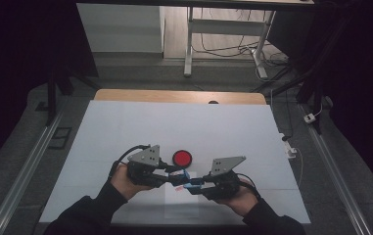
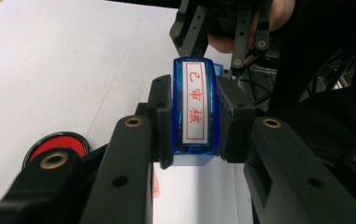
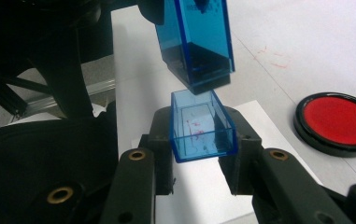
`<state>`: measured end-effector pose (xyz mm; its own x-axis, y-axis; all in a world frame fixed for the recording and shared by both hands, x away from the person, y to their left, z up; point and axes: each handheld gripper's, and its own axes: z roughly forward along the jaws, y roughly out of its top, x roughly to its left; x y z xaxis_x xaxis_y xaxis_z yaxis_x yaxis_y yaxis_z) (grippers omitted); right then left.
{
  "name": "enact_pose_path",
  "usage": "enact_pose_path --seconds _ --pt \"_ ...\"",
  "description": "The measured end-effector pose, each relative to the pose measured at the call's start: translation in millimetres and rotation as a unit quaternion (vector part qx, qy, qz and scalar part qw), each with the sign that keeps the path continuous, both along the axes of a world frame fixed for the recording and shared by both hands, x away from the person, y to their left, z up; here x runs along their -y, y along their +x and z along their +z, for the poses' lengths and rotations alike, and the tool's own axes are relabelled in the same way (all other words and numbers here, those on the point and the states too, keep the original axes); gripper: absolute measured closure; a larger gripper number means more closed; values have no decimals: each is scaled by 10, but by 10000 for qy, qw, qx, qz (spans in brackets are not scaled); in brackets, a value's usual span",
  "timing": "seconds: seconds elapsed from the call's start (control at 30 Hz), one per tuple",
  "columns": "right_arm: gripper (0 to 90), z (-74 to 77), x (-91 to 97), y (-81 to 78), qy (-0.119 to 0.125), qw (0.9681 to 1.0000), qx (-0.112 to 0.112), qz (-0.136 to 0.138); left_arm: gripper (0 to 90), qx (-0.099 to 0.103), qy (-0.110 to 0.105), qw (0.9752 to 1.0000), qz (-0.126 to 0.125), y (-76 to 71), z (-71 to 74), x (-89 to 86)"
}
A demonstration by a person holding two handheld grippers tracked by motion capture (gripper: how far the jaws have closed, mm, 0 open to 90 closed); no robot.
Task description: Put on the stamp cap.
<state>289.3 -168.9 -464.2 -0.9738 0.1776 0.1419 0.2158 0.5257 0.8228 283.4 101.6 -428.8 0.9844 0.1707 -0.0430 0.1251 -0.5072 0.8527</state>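
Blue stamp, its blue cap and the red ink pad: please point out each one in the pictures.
blue stamp (image 2: pixel 195 109), left gripper view, on its white label with red characters.
blue cap (image 3: pixel 202 128), right gripper view, on its open hollow inside.
red ink pad (image 3: pixel 339 121), right gripper view, on the red surface.

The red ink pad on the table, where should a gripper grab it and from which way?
Probably best from straight above, with the jaws closing across the black rim on two opposite sides. The red ink pad is round, low and lies flat on the white table, so a level approach finds little to pinch. Both grippers are busy: the left holds the blue stamp, the right its cap.
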Motion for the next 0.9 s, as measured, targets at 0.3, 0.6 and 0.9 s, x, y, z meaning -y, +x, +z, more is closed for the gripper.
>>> enact_pose_path --seconds 0.3,0.6,0.9 --pt "682 -18 -78 28 20 9998 -33 181 702 107 -87 9997 -178 -20 8 18" --pt "682 -28 -116 38 62 9995 -99 289 702 155 -202 9992 -315 -20 1 22" --pt "681 -25 -131 41 86 9992 -112 364 702 222 -234 9985 -451 -28 -4 27"
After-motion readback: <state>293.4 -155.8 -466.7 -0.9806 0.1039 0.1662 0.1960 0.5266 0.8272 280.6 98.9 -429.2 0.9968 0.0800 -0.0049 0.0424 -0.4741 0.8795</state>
